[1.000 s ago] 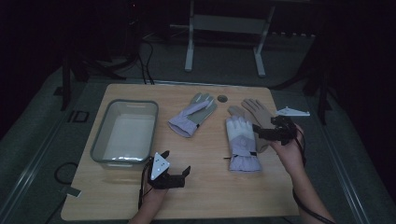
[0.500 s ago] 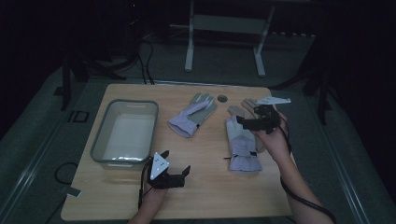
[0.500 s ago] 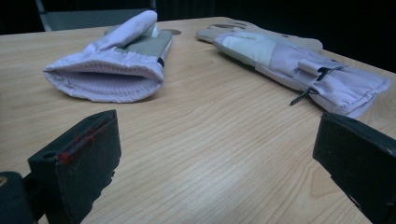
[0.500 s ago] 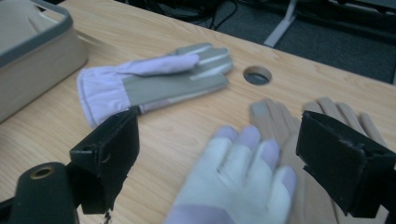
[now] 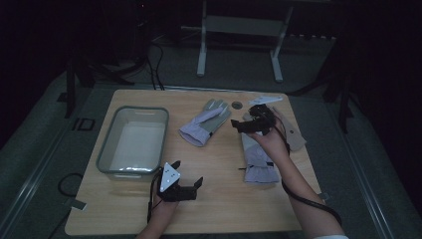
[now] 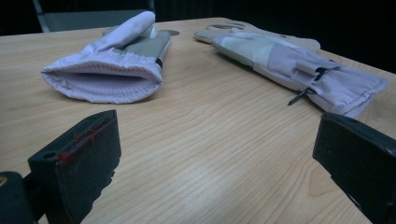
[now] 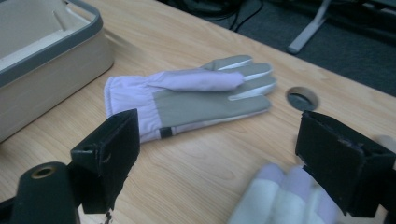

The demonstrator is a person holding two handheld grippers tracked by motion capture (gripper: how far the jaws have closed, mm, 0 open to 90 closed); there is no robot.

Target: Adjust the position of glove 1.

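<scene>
Two lilac-and-grey work gloves lie on the wooden table (image 5: 219, 209). One glove (image 5: 206, 121) (image 7: 191, 98) (image 6: 112, 65) lies near the centre, its cuff toward the front. The other glove (image 5: 259, 162) (image 6: 289, 60) lies to its right. My right gripper (image 5: 238, 124) (image 7: 215, 158) hovers open over the right glove's blurred fingertips (image 7: 285, 196), its jaws facing the centre glove and holding nothing. My left gripper (image 5: 191, 186) (image 6: 215, 154) rests open near the front edge, with bare wood between its jaws.
A grey-rimmed bin (image 5: 107, 149) (image 7: 42, 60) stands on the left of the table. A round hole (image 5: 237, 105) (image 7: 301, 99) sits beyond the gloves. A beige flat piece (image 5: 294, 137) lies by the right glove. A metal stand (image 5: 239, 30) is behind the table.
My right gripper has moved left and away from the person, from beside the right glove to over its fingers, toward the centre glove. The left gripper has stayed put.
</scene>
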